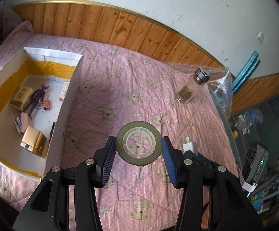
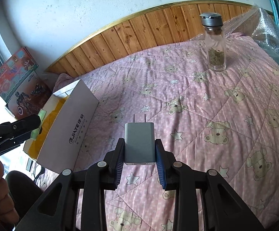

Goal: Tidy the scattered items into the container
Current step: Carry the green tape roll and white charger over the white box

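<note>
My left gripper (image 1: 138,150) clamps green tape roll (image 1: 139,146) above pink quilt (image 1: 120,88), beside white cardboard box (image 1: 66,115). Right view alone shows my right gripper (image 2: 139,155) clamped on grey wall charger (image 2: 139,142).

Your colours: pink, white, olive.
You worked over a pink quilt (image 1: 120,88) patterned with bears and stars; your box (image 1: 70,104) was white, yellow-lined; the tape roll (image 1: 139,146) olive; the charger (image 2: 139,142) grey-white.
</note>
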The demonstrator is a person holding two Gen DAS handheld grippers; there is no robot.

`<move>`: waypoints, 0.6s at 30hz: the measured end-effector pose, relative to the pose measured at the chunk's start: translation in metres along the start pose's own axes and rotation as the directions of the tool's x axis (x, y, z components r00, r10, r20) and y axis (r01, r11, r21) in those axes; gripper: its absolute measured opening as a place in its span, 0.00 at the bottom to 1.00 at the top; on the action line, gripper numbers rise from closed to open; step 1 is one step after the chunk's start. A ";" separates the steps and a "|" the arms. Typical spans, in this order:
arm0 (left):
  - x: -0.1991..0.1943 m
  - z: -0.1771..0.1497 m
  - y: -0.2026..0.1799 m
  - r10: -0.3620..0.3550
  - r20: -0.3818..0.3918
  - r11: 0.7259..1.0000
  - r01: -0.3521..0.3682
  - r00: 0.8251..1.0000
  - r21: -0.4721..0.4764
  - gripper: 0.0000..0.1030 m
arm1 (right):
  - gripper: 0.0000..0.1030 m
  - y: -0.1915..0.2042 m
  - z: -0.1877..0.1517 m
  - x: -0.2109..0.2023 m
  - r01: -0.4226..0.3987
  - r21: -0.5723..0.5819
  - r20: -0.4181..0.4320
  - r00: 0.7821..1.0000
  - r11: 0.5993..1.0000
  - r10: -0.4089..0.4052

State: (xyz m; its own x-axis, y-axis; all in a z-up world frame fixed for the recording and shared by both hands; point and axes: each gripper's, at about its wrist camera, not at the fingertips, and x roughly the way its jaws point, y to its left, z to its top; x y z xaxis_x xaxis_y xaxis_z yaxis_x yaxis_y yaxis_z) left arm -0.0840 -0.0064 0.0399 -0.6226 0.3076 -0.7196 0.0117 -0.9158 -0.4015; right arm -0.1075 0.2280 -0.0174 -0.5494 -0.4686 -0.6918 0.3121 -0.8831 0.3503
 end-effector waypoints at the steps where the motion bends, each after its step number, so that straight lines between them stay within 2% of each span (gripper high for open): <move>1: -0.003 0.000 0.002 -0.001 0.005 1.000 0.001 1.000 -0.004 0.48 | 0.31 0.003 0.001 -0.003 -0.001 -0.001 0.005 1.000 1.000 0.001; 11: -0.044 0.002 0.029 -0.038 0.083 0.997 0.043 0.996 -0.063 0.48 | 0.31 0.055 0.000 -0.024 -0.042 -0.069 0.025 0.999 0.997 0.044; 18: -0.065 -0.005 0.051 -0.010 0.116 0.997 0.019 0.993 -0.079 0.48 | 0.31 0.092 -0.004 -0.030 -0.086 -0.117 0.030 0.995 0.989 0.090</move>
State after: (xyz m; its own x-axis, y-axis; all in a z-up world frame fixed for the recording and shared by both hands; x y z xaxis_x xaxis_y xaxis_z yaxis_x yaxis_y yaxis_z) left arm -0.0388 -0.0720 0.0634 -0.7096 0.2842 -0.6447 0.0614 -0.8866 -0.4584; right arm -0.0591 0.1610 0.0335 -0.5419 -0.5469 -0.6382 0.4467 -0.8306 0.3325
